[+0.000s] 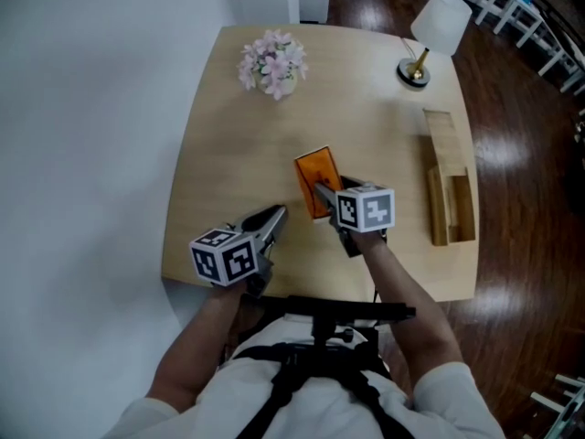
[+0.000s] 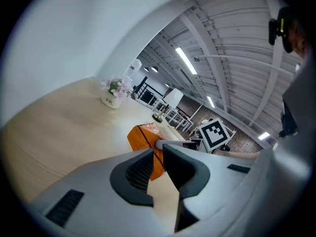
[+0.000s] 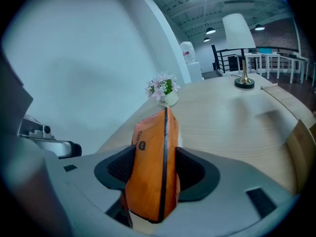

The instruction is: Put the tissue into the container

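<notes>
One tissue pack [image 1: 318,176], one wooden container [image 1: 450,195]. Jaws of my right gripper [image 3: 157,168] pinch the pack. My left gripper [image 2: 157,154] is barely parted, empty.

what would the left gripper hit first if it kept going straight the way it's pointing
Probably the orange tissue pack, clamped by the right gripper; it lies straight ahead of the left gripper, though depth is unclear.
</notes>
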Available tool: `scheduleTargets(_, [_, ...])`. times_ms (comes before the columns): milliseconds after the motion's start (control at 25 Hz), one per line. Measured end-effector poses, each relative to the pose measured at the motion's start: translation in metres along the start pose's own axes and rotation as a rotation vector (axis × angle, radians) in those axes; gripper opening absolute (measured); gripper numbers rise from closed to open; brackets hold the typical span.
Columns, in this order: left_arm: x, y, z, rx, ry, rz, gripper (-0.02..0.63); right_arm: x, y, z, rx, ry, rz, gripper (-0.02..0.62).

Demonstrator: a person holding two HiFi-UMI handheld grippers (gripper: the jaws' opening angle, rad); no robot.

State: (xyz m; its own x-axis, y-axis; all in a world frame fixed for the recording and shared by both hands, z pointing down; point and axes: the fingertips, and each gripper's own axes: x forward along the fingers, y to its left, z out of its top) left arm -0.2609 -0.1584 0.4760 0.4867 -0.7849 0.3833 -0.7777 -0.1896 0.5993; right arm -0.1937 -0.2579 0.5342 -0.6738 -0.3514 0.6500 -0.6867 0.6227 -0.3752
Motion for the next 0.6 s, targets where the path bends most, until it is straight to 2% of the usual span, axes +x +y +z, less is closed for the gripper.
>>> scheduleTargets(600, [0.057, -0.056, -0.009, 0.044, 0.047, -0.063, 0.042, -0.062, -0.056, 0.008, 0.044, -0.066, -0.029, 0.241])
